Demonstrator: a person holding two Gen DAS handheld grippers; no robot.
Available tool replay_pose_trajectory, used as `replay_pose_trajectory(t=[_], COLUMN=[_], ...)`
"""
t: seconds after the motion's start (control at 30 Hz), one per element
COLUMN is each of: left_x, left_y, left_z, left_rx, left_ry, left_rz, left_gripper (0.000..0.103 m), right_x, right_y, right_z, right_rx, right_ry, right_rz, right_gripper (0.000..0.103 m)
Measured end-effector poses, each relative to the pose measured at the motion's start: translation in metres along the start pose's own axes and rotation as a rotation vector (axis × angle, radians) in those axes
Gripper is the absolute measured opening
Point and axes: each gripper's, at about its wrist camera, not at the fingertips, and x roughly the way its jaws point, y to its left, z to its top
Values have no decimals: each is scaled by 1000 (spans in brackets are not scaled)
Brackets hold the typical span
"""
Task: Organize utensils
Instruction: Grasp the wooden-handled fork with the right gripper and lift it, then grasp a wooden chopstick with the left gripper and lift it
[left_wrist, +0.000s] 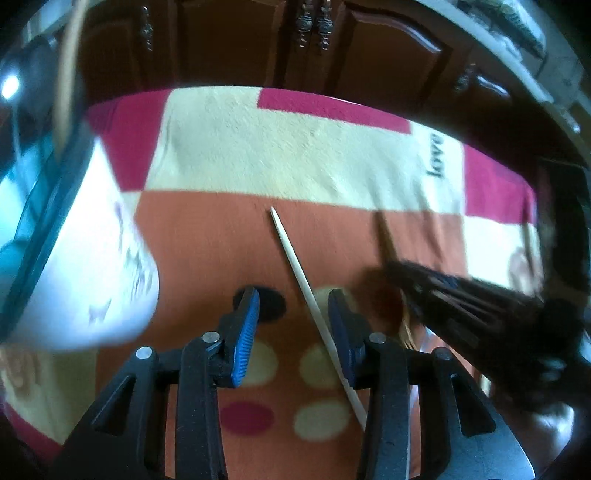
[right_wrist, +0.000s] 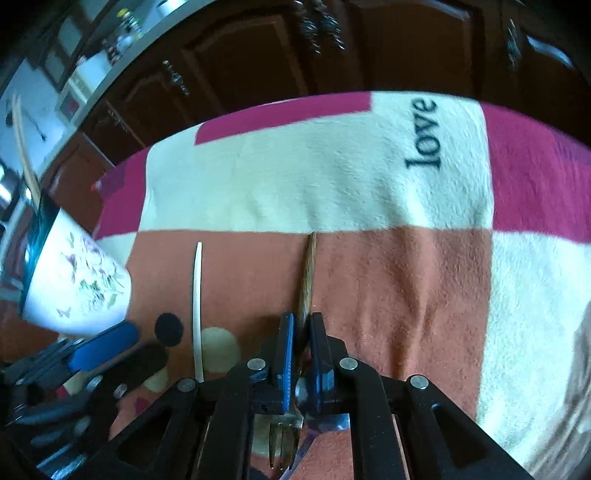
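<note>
The right gripper (right_wrist: 301, 332) has its 2 blue pads pressed tight on the brown wooden handle (right_wrist: 307, 273) of a fork. The handle sticks out past the pads and lies flat on the orange part of the blanket (right_wrist: 388, 295). The fork's metal prongs (right_wrist: 279, 439) show under the gripper, close to the camera. The gripper tips down toward the blanket.

The left gripper (left_wrist: 291, 321) has its jaws spread apart. Nothing is pinched between them. A thin white stick (left_wrist: 295, 266) lies slanted on the blanket. It passes just inside the right pad, and I cannot tell if it touches the pad. This gripper tips down too.

In the right wrist view the left gripper shows at the lower left, just beside the white stick. In the left wrist view the right gripper is a dark blur at the right.

A white cup with flowers (right_wrist: 79, 284) and a teal rim stands on the left of the blanket. A pale stick (right_wrist: 24, 147) pokes out of it. Dark brown cupboard doors (right_wrist: 258, 55) are behind the blanket.
</note>
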Motion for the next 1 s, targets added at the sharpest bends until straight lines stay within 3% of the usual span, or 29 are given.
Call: replay_pose_trajectory(t=[0.1, 0.23, 0.5, 0.57, 0.67, 0.73, 0.77, 0.93, 1.0], left_x=[15, 35, 42, 42, 42, 41, 40, 17, 3], left_y=[2, 5, 12, 13, 13, 11, 13, 18, 15], left_z=[11, 21, 32, 35, 33, 31, 30, 18, 10], left_rx=[-21, -53, -117, -114, -88, -73, -75, -77, -61], left_ry=[-4, 28, 4, 5, -5, -4, 5, 26, 8], left_rz=[74, 117, 94, 90, 92, 50, 20, -147, -182], left_gripper=[38, 39, 41, 41, 39, 8, 6, 4, 4], right_x=[0, 5, 8, 8, 12, 14, 13, -27, -51], right_y=[-5, -2, -4, -5, -4, 0, 1, 0, 0], right_z=[7, 17, 26, 31, 36, 37, 35, 16, 9], right_rx=[12, -18, -4, 1, 3, -15, -25, -5, 7], right_ry=[-2, -13, -30, -19, -25, -36, -36, -141, -194], right_rz=[19, 5, 1, -16, -20, -29, -37, -4, 25], right_gripper=[7, 8, 8, 21, 22, 17, 8, 7, 7])
